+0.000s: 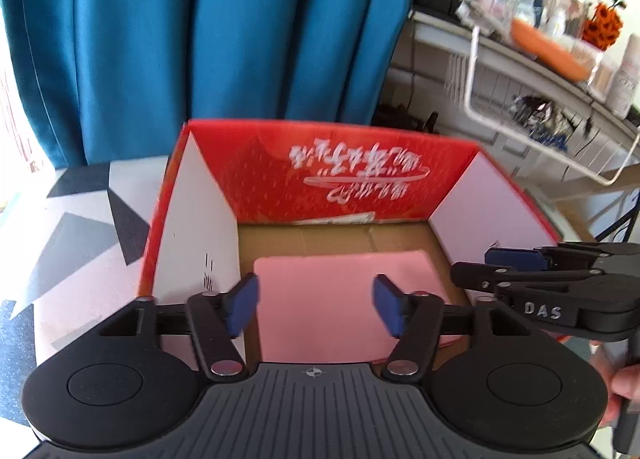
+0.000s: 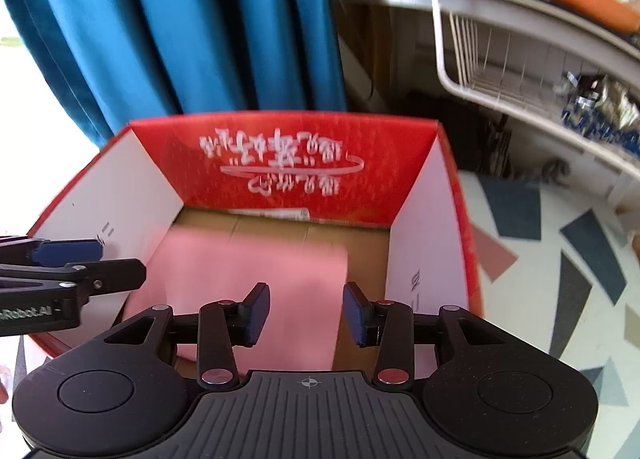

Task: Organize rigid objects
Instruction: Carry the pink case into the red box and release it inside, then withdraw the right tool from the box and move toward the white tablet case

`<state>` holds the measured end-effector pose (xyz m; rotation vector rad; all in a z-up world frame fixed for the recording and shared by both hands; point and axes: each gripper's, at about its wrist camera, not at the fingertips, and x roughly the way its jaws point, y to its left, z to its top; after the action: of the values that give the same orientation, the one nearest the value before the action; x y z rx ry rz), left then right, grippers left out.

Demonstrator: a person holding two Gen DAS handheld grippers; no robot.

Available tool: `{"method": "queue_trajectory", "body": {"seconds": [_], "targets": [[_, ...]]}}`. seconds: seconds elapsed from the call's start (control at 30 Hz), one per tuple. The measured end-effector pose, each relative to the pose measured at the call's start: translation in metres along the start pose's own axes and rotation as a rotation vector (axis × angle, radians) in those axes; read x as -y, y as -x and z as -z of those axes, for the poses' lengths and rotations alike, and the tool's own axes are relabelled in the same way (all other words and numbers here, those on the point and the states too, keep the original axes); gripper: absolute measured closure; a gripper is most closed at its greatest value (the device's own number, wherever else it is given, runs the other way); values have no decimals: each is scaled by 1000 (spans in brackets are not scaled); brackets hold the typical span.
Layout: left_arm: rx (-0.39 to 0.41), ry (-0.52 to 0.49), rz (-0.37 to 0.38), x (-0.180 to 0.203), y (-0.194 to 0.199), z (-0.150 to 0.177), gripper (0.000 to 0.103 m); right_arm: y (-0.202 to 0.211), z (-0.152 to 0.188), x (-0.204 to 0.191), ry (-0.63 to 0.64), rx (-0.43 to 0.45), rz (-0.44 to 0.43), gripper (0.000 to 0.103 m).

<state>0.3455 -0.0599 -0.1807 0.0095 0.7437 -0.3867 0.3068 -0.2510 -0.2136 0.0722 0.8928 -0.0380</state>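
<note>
An open red cardboard box [image 1: 320, 171] with white side flaps and a brown bottom stands on a patterned surface. A flat pink slab [image 1: 320, 279] lies on the bottom of the box. My left gripper [image 1: 316, 307] hovers over the near part of the slab, its blue pads wide apart and nothing pinched. In the right wrist view the same box [image 2: 304, 163] and pink slab [image 2: 240, 271] show below my right gripper [image 2: 306, 315]. Its pads stand a narrower gap apart, with no grip on the slab. Each gripper appears sideways in the other's view: right gripper [image 1: 486, 269], left gripper [image 2: 116, 261].
A teal curtain [image 1: 200, 39] hangs behind the box. A white wire basket [image 1: 532, 111] and a cluttered shelf [image 1: 560, 43] stand to the right. The tabletop [image 2: 560, 259] carries grey, dark and pink shapes. A hand [image 1: 624, 387] holds the right gripper's handle.
</note>
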Motion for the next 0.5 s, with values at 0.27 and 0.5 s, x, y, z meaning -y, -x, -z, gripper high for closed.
{"method": "queue_trajectory", "body": {"seconds": [0.27,0.5], "targets": [[90,34,3,-1,46,6,0,49,14,1,8,189,2,16],[119,35,-31,-8,85,31,0,93,43,-6,59,336,-8,0]]}}
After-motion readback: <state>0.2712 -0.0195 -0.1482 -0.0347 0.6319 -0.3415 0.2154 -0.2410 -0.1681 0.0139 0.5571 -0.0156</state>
